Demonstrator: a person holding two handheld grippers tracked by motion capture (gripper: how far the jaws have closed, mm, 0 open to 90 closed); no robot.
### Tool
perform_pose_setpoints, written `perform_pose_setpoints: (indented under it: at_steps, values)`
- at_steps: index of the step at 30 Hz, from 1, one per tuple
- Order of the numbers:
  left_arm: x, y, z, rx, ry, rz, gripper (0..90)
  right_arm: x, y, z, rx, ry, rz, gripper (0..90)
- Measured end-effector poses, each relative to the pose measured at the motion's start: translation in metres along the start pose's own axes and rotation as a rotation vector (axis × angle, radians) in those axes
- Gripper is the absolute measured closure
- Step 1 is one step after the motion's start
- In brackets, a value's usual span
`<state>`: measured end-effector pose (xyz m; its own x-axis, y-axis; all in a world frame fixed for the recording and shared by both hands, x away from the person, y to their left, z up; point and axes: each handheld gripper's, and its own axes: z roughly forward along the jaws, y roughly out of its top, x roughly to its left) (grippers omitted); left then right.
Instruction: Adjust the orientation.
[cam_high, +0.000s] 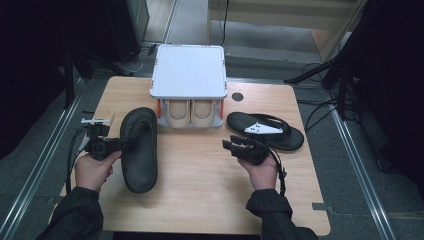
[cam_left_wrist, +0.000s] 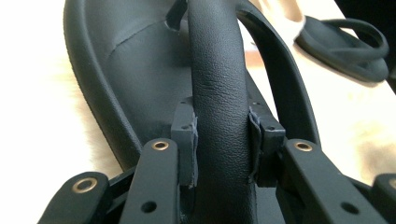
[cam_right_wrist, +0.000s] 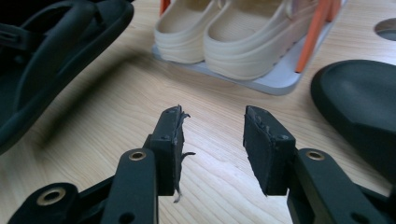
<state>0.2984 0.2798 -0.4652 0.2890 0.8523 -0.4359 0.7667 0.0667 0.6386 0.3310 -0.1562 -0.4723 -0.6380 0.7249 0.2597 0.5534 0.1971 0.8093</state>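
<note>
A black sandal (cam_high: 140, 150) lies lengthwise on the left half of the wooden table (cam_high: 200, 190). My left gripper (cam_high: 127, 143) is shut on its wide strap (cam_left_wrist: 219, 93), with one pad on each side of it. In the right gripper view this sandal (cam_right_wrist: 56, 60) looks tilted, with a shadow under it. The second black sandal (cam_high: 265, 131) lies crosswise at the right, just beyond my right hand. My right gripper (cam_high: 231, 145) stands open and holds nothing, its fingertips (cam_right_wrist: 170, 140) over bare wood.
A white shoe rack (cam_high: 188, 70) with orange posts stands at the table's back middle. A pair of beige clogs (cam_high: 190, 114) sits on its lower shelf (cam_right_wrist: 275, 79). A round hole (cam_high: 237, 96) lies right of the rack. Dark stands and cables surround the table.
</note>
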Motion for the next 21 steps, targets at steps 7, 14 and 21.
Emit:
perform_pose_setpoints:
  at_steps: [7, 14, 21]
  values:
    - [-0.023, -0.016, 0.002, 0.003, -0.052, 0.027, 68.5, -0.003, -0.002, -0.006, 0.006, -0.035, -0.020, 58.4]
    - [-0.037, -0.026, 0.016, 0.041, -0.097, 0.040, 68.5, -0.005, -0.004, -0.006, 0.005, -0.049, -0.028, 58.1]
    - [-0.050, -0.034, 0.037, 0.094, -0.098, 0.084, 68.4, -0.008, -0.004, -0.008, 0.000, -0.057, -0.014, 58.1]
